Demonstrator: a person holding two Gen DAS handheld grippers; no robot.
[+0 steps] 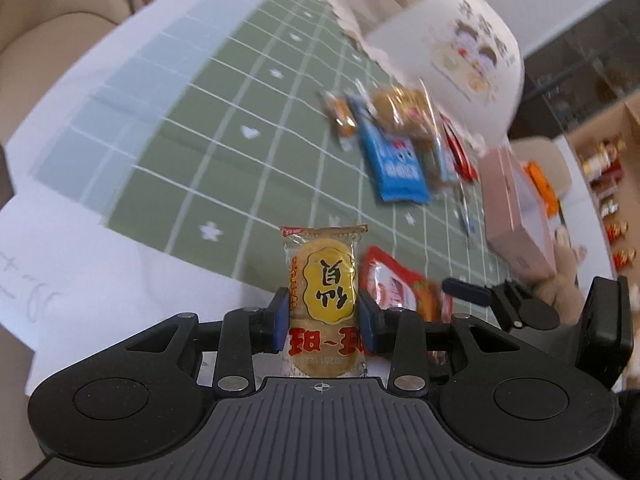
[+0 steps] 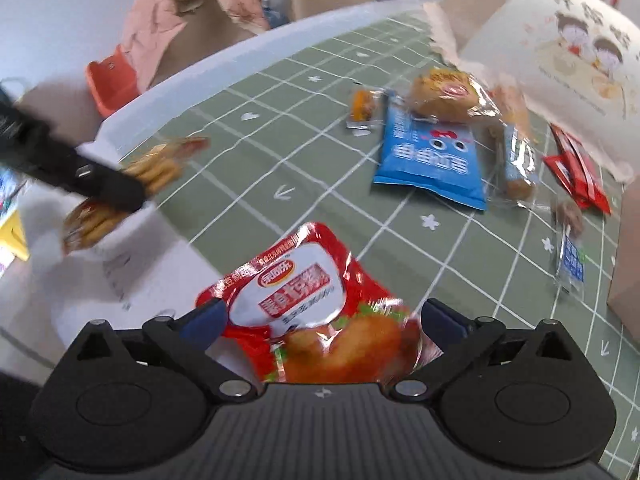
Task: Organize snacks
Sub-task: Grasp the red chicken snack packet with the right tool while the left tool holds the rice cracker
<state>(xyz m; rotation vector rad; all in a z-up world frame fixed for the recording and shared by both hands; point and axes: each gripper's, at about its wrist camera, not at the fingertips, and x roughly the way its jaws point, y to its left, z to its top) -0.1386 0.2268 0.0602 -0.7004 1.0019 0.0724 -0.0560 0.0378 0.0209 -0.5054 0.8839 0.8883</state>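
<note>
Cracker pack [image 1: 323, 300]: large red characters "旺~旺", seen upside down; black calligraphy on its yellow oval, not readable; a printed digit string starting "2025112" near the lower seal.
Red pouch [image 2: 304, 300]: white Chinese lettering on a red band, too blurred to read.
Blue pack [image 2: 430, 156]: white characters, blurred.
White bag [image 2: 576, 52]: cartoon print, caption illegible.
</note>
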